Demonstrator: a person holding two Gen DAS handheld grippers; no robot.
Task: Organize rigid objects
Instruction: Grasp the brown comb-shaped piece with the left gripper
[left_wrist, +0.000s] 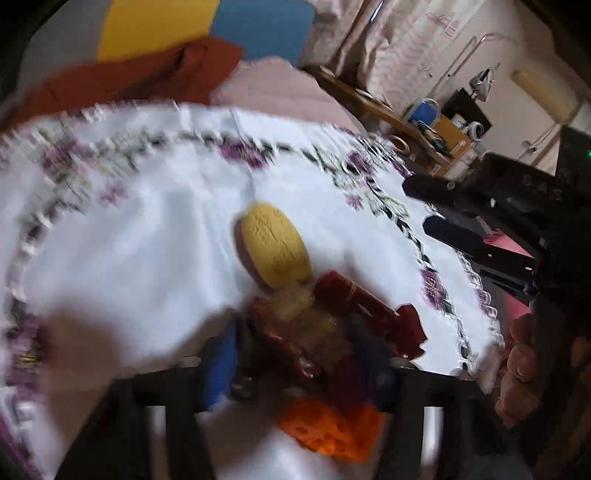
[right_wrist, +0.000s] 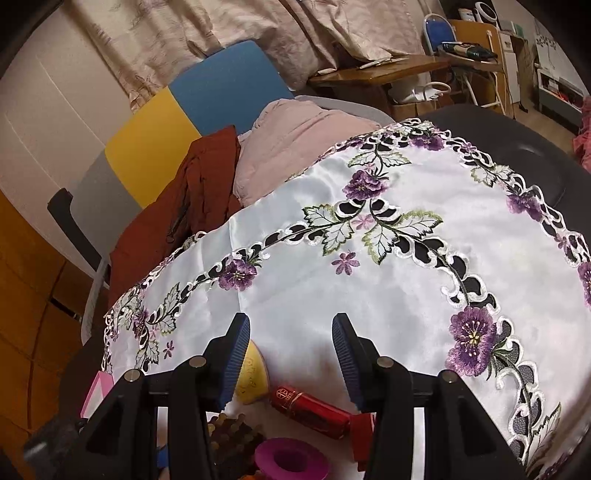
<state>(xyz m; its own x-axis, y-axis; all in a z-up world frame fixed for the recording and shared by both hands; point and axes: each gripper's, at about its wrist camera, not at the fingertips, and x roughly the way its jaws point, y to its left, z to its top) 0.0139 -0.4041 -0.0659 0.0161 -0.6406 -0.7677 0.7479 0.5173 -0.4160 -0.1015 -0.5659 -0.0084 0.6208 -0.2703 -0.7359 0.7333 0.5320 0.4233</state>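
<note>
A yellow oval object (left_wrist: 273, 248) lay on the white embroidered tablecloth (right_wrist: 369, 295), touching a red cylinder (right_wrist: 310, 409) at its 4 o'clock. An orange piece (left_wrist: 332, 428) sat at 6 o'clock in the blurred left view. The right gripper (right_wrist: 290, 354) hovered with jaws apart and empty. The left gripper (left_wrist: 291, 369) was smeared; its jaws could not be judged.

Glossy satin embroidered tablecloth (right_wrist: 303, 258), shiny red metallic tube (right_wrist: 310, 410), ribbed pads (right_wrist: 236, 354)
</note>
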